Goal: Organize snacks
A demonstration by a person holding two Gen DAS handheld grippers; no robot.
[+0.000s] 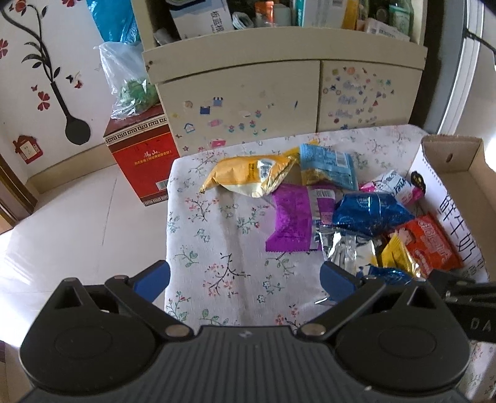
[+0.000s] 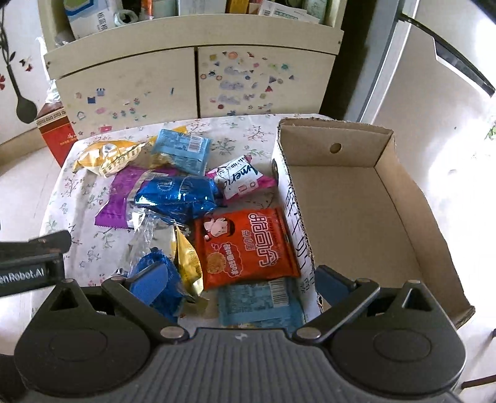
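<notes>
Between the spread right tongs [image 2: 240, 286], the red snack packet [image 2: 248, 245].

stickered cabinet [image 1: 238, 93] | red carton [image 1: 141, 161] | floral tablecloth [image 1: 217, 241] | wall decals [image 1: 46, 71]

You can read "enRobot.AI" on the left claw's body [image 2: 21, 272], large Chinese characters on the orange snack packet [image 2: 248, 245], and "板蓝根" on the shelf's white box [image 1: 201, 15].
</notes>
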